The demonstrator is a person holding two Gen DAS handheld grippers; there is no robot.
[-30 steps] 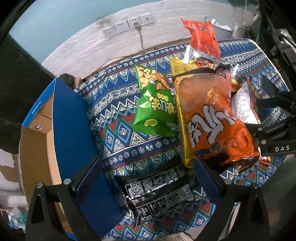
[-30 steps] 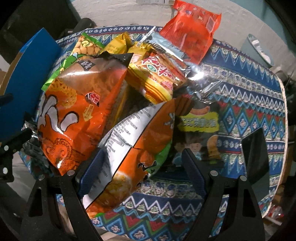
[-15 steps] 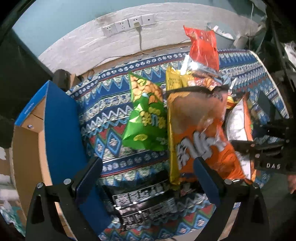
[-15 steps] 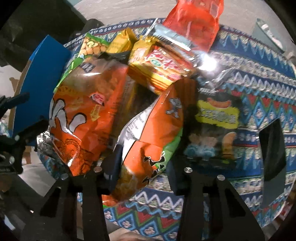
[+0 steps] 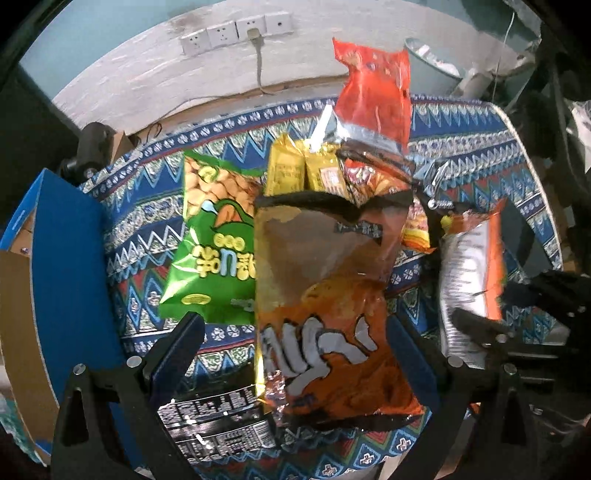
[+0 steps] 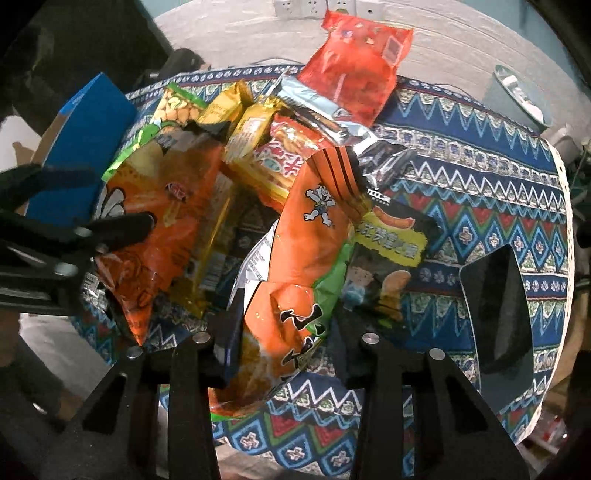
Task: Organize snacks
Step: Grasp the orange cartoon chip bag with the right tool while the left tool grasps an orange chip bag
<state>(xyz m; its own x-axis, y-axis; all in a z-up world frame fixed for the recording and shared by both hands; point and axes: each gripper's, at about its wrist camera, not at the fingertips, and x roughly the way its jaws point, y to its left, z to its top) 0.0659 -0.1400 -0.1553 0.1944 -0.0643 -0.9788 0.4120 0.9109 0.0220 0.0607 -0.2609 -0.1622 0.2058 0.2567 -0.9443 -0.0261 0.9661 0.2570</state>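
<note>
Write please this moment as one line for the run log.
left gripper: open around big orange bag | right gripper: shut on orange-green bag | blue box: left side

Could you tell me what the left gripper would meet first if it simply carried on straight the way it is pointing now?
Most likely the large orange snack bag, which already lies between the open jaws of the left gripper. The green bag sits off to its left, probably clear, though depth is uncertain.

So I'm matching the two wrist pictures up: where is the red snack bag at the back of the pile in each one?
Left wrist view: the red snack bag is at top, right of centre, behind the yellow packets.
Right wrist view: top centre, again farthest back.
Shared landmark: the wall sockets above it in both.
</note>
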